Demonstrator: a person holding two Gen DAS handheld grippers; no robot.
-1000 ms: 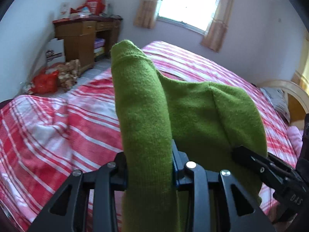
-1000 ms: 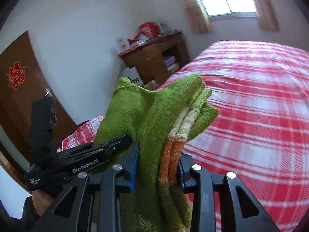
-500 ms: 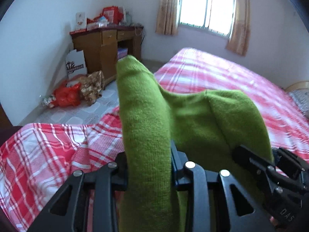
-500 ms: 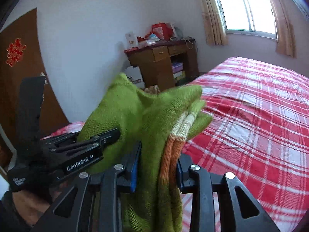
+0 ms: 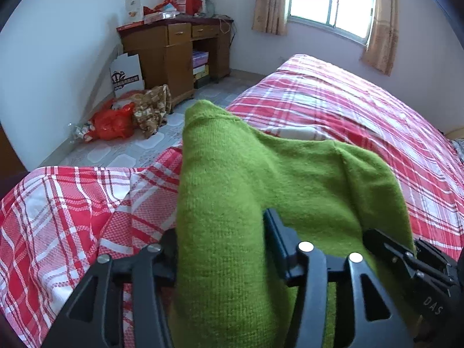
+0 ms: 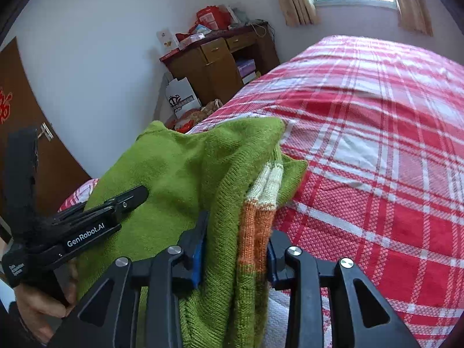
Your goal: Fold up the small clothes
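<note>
A green knitted sweater (image 5: 290, 179) with an orange and cream striped cuff (image 6: 261, 203) hangs folded between both grippers, low over the red plaid bed (image 5: 348, 101). My left gripper (image 5: 220, 232) has its jaws opening; a thick fold of the sweater still lies between them, loose and no longer squeezed. My right gripper (image 6: 235, 237) is shut on the bunched layers with the striped cuff, its jaws easing slightly. Each gripper shows in the other's view: the right gripper (image 5: 377, 240) at the lower right, the left gripper (image 6: 116, 211) at the lower left, held by a hand (image 6: 37, 301).
The plaid bed (image 6: 377, 116) stretches ahead and to the right. On the floor beyond its corner stand a wooden desk (image 5: 174, 49), a white paper bag (image 5: 126, 75) and a red plastic bag (image 5: 113, 121). A brown door (image 6: 17, 145) is at the left.
Both grippers came down toward the bed with the sweater. The left gripper's jaws have spread wider around the fold. The right grip looks the same.
</note>
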